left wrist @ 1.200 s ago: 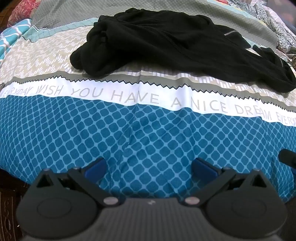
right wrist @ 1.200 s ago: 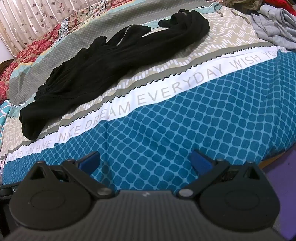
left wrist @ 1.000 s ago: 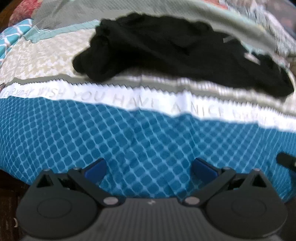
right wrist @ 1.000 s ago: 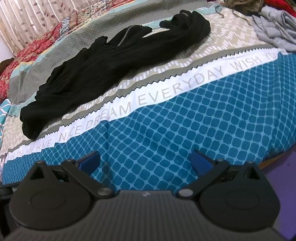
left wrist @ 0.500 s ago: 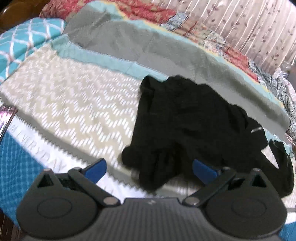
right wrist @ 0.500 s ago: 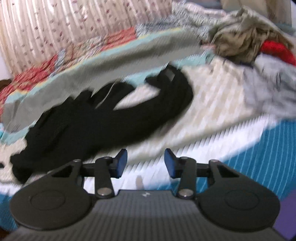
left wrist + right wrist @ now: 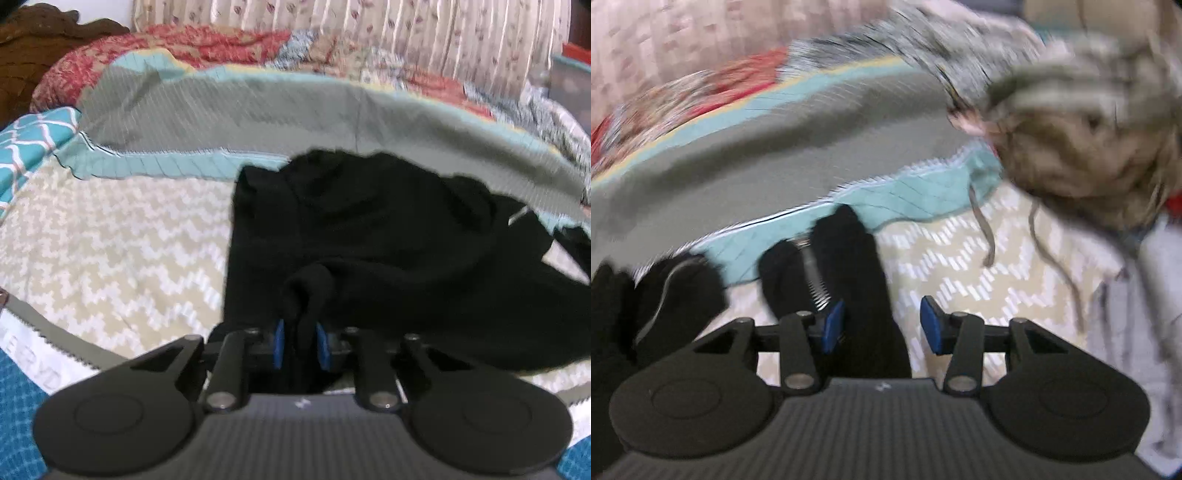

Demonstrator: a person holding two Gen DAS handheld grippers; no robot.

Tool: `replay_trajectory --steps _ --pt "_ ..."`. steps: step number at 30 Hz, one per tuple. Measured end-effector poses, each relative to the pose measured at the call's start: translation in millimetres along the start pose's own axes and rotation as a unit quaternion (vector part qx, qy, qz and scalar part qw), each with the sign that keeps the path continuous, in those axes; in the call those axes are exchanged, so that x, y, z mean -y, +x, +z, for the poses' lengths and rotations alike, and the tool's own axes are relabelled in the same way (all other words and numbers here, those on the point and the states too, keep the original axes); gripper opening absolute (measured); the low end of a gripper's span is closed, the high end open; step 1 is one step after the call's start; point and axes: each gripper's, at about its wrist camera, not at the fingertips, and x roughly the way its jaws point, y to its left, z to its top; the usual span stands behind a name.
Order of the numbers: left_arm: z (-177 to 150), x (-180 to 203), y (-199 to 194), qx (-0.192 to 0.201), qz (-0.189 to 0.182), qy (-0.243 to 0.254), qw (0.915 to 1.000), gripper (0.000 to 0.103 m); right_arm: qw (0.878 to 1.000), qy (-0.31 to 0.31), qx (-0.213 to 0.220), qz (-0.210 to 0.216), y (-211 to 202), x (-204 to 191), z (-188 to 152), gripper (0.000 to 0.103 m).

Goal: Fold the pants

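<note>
So I'm working one pair of soft, rumpled black fabric pants [image 7: 369, 240] lying on the patterned quilted bedspread [image 7: 110, 229]. My left gripper [image 7: 298, 345] is pinching a bunched fold of them; my right gripper [image 7: 882, 325] is sitting parted around another black strip, not clamping. Two blue pads each.

I see a bed [image 7: 110, 236] under a patterned beige, grey and teal cover, red floral bedding [image 7: 177, 44] behind. Pleated floral curtains [image 7: 369, 26] back it, dark carved wood [image 7: 33, 40] at far left
</note>
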Motion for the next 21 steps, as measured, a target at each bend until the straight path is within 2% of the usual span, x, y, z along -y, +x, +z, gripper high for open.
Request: replay_trajectory --steps 1,2,4,8,10,13,16,18,21 --pt "1.3 -7.4 -7.4 0.002 -0.006 -0.013 0.9999 0.015 0.999 0.024 -0.02 0.023 6.3 7.4 -1.2 0.016" --pt "1.4 -17.0 -14.3 0.005 -0.015 -0.03 0.9994 0.015 0.998 0.038 -0.032 0.032 7.8 10.9 -2.0 0.01" --pt "8.5 -33.1 -33.2 0.015 -0.029 -0.053 0.9981 0.015 0.998 0.051 0.001 0.038 -14.0 12.1 -1.1 0.01" --pt "18.3 -58.6 -67.5 0.026 -0.034 -0.063 0.9971 0.015 0.987 0.085 0.093 0.096 -97.9 31.3 -10.9 0.01" --pt "18.4 -72.5 -80.3 0.021 -0.038 -0.074 0.9963 0.015 0.983 0.089 0.122 0.107 -143.8 41.3 -28.9 0.01" --pt "10.5 -92.0 -96.2 0.009 -0.045 -0.086 0.9952 0.015 0.982 0.085 0.141 0.098 -201.2 56.5 -76.0 0.01" --pt "-6.5 -101.2 -105.4 -0.008 -0.037 -0.077 0.9963 0.015 0.986 0.081 0.126 0.069 -232.5 73.7 -133.1 0.01" --pt "-22.6 -107.1 -107.7 -0.03 -0.032 -0.071 0.9965 0.017 0.99 0.097 0.082 0.059 -232.5 91.8 -168.2 0.013" --pt "-38.3 -117.9 -105.5 -0.065 -0.027 -0.08 0.9943 0.029 0.986 0.161 0.019 0.034 -232.0 127.1 -213.0 0.018"
